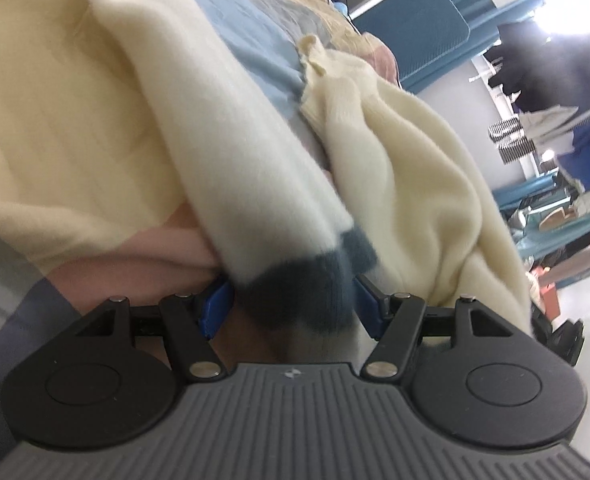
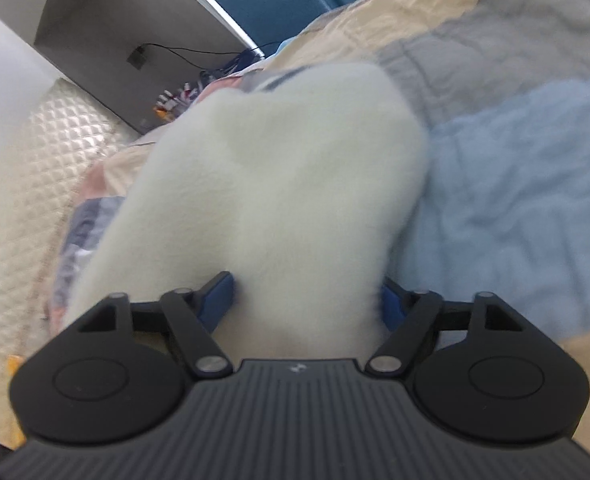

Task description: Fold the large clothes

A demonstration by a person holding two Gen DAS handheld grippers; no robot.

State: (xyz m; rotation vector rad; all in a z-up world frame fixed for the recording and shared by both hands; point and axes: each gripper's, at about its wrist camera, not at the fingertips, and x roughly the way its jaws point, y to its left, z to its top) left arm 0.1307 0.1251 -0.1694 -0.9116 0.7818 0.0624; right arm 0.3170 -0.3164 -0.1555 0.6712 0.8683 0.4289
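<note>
Lying rumpled on the patchwork quilt (image 1: 255, 40), not yet folded: cream sweater (image 1: 415, 184) bunched in loose heaps, one sleeve stretched toward the camera with its dark cuff (image 1: 307, 284) between the blue pads of the left gripper (image 1: 295, 304), jaws partly apart and seemingly clamped on it. Holding a thick wad of the same cream knit, right gripper (image 2: 307, 300), half-open, above the quilt's blue patch; judging by this, barely begun, every fold left

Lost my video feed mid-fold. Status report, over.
Left gripper shut on cream sweater's dark cuff. Right gripper shut on a cream fold. Sweater bunched on patchwork quilt. Nothing blocking.
</note>
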